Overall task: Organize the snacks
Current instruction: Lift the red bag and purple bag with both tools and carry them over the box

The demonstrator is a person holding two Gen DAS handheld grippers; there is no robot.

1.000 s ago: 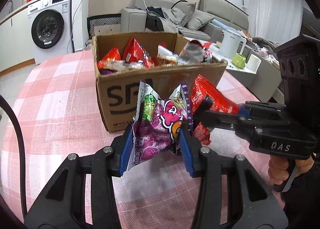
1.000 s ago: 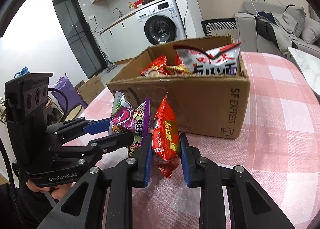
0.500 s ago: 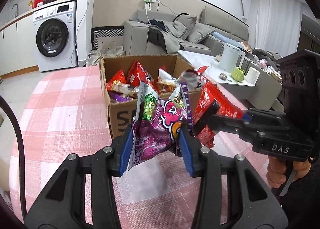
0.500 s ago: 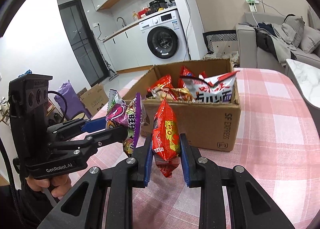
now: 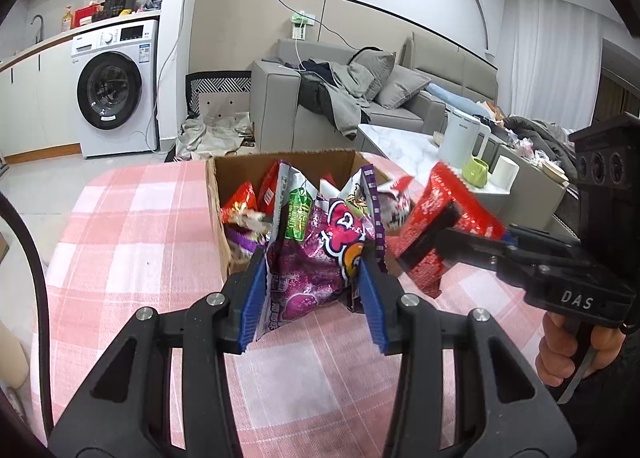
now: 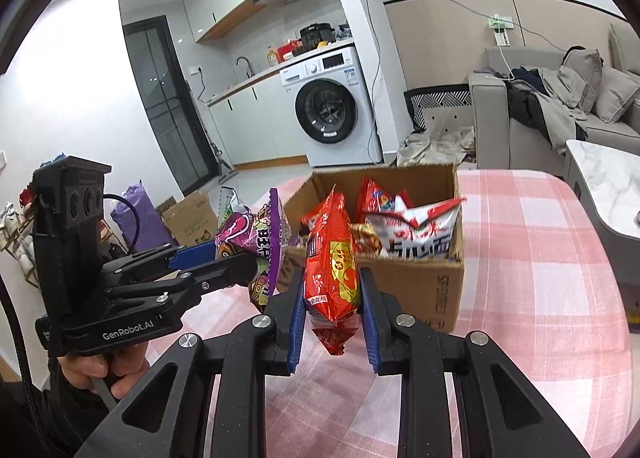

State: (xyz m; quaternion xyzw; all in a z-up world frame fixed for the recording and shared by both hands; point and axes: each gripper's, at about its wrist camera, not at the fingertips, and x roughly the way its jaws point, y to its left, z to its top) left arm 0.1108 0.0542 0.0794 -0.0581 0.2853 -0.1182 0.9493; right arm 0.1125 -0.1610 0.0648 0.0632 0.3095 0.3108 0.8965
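My left gripper (image 5: pixel 312 298) is shut on a purple snack bag (image 5: pixel 316 254) and holds it in the air just before the open cardboard box (image 5: pixel 214 194). My right gripper (image 6: pixel 330 318) is shut on a red snack bag (image 6: pixel 332 270), also raised near the box (image 6: pixel 416 282). The box holds several red and white snack bags. The right gripper with its red bag (image 5: pixel 444 230) shows in the left wrist view, and the left gripper with the purple bag (image 6: pixel 256 234) shows in the right wrist view.
The box stands on a table with a pink checked cloth (image 5: pixel 132 242). A low marble table (image 5: pixel 404 146) with a white kettle and cups lies to the right. A washing machine (image 6: pixel 332 106) and a grey sofa (image 5: pixel 360 98) stand behind.
Both grippers have risen with their bags, so I look down into the box from higher up. The bags stay clamped.
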